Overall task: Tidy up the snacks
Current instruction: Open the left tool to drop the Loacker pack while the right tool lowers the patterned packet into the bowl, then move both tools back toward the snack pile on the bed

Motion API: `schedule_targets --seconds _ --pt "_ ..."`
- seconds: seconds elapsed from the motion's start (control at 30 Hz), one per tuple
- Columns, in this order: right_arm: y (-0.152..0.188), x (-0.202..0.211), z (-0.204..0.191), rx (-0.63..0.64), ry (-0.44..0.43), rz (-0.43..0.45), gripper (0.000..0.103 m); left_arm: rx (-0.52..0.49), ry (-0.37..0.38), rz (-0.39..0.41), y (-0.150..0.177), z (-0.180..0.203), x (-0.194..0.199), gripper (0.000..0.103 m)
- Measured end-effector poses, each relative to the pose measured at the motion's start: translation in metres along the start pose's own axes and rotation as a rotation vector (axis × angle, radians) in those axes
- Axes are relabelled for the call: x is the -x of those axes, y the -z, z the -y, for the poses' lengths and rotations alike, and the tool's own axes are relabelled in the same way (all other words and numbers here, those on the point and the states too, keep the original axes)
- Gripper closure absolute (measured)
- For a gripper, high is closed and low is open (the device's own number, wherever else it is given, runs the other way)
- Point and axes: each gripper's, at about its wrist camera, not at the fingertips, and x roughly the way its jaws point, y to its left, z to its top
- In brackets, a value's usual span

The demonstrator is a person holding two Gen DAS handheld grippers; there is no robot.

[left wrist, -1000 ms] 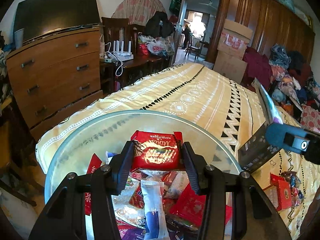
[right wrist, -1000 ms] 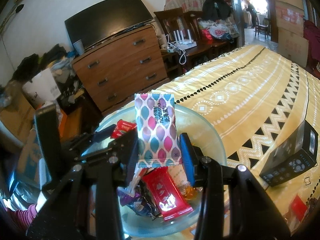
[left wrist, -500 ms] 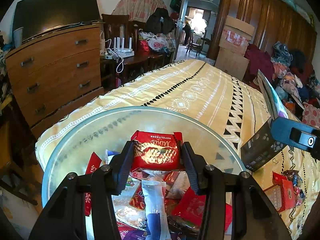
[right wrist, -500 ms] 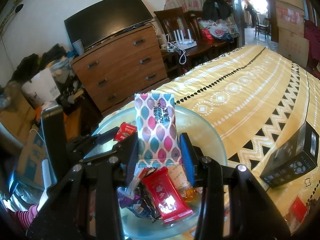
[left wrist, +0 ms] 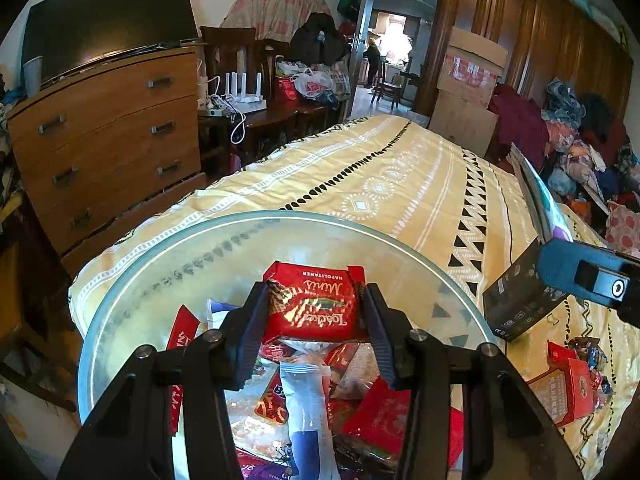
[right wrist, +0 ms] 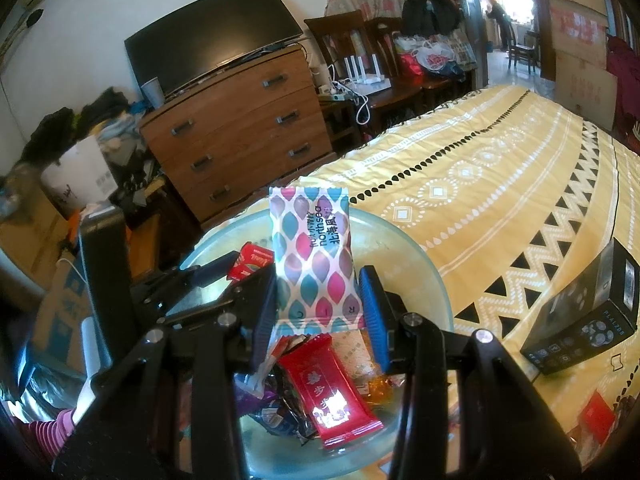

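Fingers [left wrist: 248,332] hover over a glass bowl [left wrist: 160,264] on a yellow bedspread [left wrist: 420,176].

Cluttered bedroom: wooden dresser [left wrist: 108,136] under a dark television [left wrist: 108,20], yellow patterned bedspread [left wrist: 400,176], bright doorway [left wrist: 394,40] beyond.

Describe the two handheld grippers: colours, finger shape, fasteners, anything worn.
Both are black frames with silver round bolt heads at the joints. The left gripper has black ribbed pads; the right gripper has blue ribbed pads. No cables or hands show; a pink ribbed sleeve peeks in at lower left.

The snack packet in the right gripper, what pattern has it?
Teal and pink leaf shapes on white; right wrist view.
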Motion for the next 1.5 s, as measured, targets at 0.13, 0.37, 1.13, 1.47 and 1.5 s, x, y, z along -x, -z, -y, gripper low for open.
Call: schedule_targets --seconds 0.13,0.37,1.13,1.47,1.5 --pt "0.0 0.0 0.0 0.001 0.0 -0.002 0.062 0.001 0.0 -0.002 0.0 0.001 -0.001 0.055" --pt "0.002 -0.002 0.002 -0.001 0.001 -0.003 0.062 0.003 0.008 -0.017 0.0 0.002 -0.004 0.068" --pt "0.121 0.08 -0.008 0.023 0.06 0.122 0.044 -0.065 0.111 0.152 0.02 0.036 0.069 0.028" --pt "0.321 0.214 0.166 -0.476 0.352 0.137 0.053 -0.382 0.589 0.114 0.113 0.22 0.145 0.028" --pt "0.345 0.236 0.198 -0.557 0.397 0.148 0.056 -0.425 0.632 0.095 0.127 0.241 0.146 0.028"
